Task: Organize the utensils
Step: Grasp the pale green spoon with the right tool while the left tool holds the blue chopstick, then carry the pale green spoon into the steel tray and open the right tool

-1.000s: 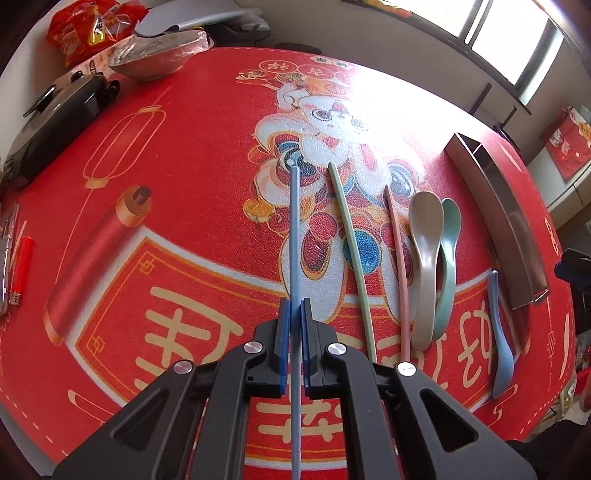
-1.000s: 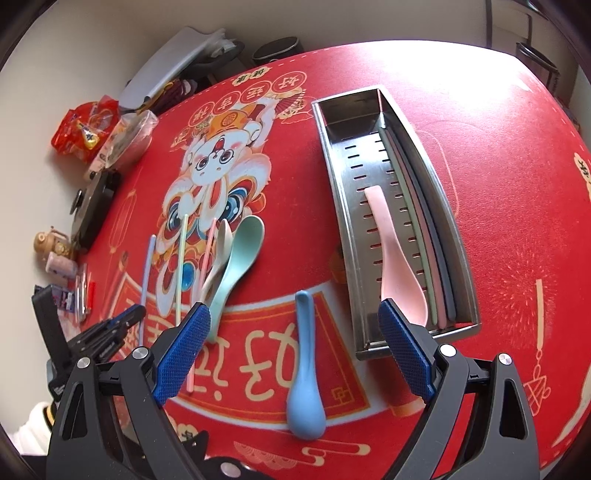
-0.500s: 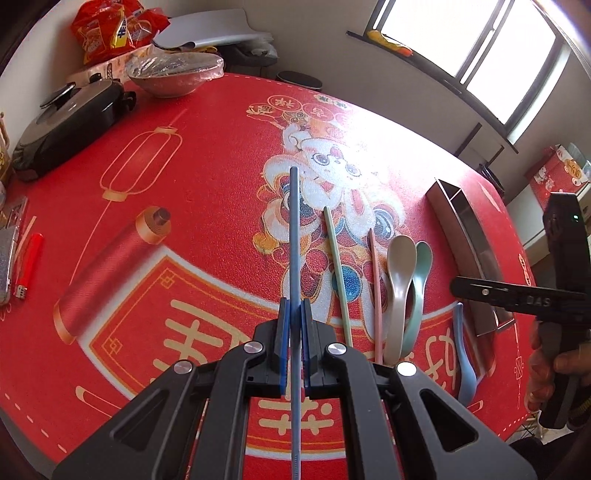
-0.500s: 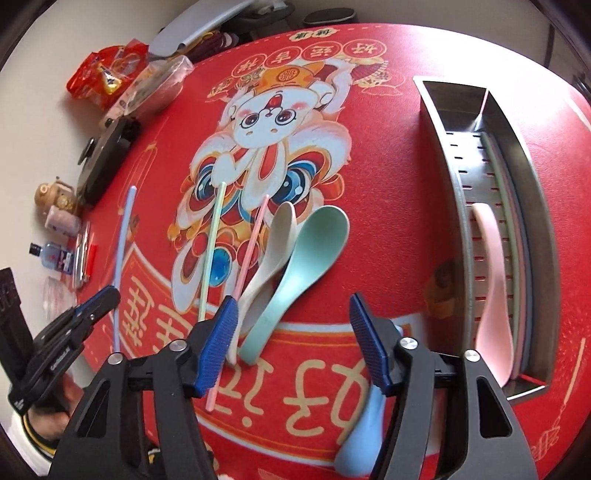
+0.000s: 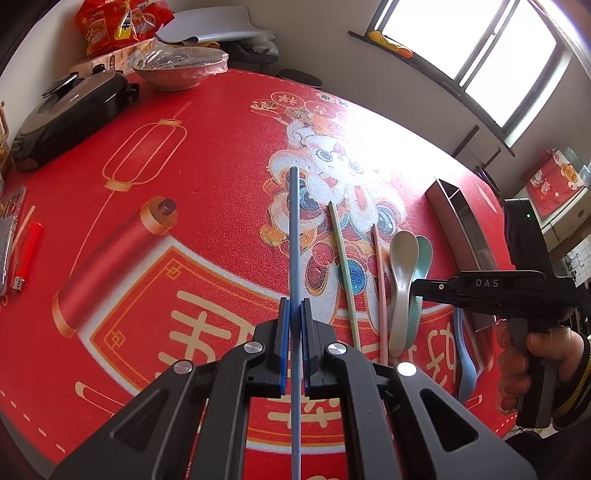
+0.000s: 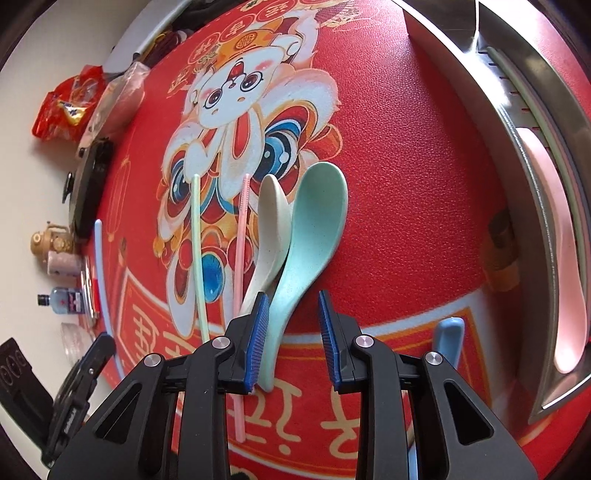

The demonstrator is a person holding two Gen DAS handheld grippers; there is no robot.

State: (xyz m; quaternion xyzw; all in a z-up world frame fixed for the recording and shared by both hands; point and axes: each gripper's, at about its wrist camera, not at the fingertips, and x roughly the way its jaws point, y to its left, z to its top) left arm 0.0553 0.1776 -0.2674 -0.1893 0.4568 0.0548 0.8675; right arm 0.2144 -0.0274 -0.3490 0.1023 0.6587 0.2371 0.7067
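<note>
Left wrist: left gripper (image 5: 293, 325) clenched on blue chopstick (image 5: 294, 236), lifted over red mat (image 5: 192, 177). Right wrist: right gripper (image 6: 291, 328) closing around green spoon (image 6: 306, 236) handle, pads not yet pressing; spoon lying on mat beside beige spoon (image 6: 269, 229); tray (image 6: 554, 184) at right.

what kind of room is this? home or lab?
Most likely a home dining or kitchen area. A festive red table mat covers the table, with a lidded electric pan, a plastic-wrapped bowl and snack bags along its far edge by a window.
</note>
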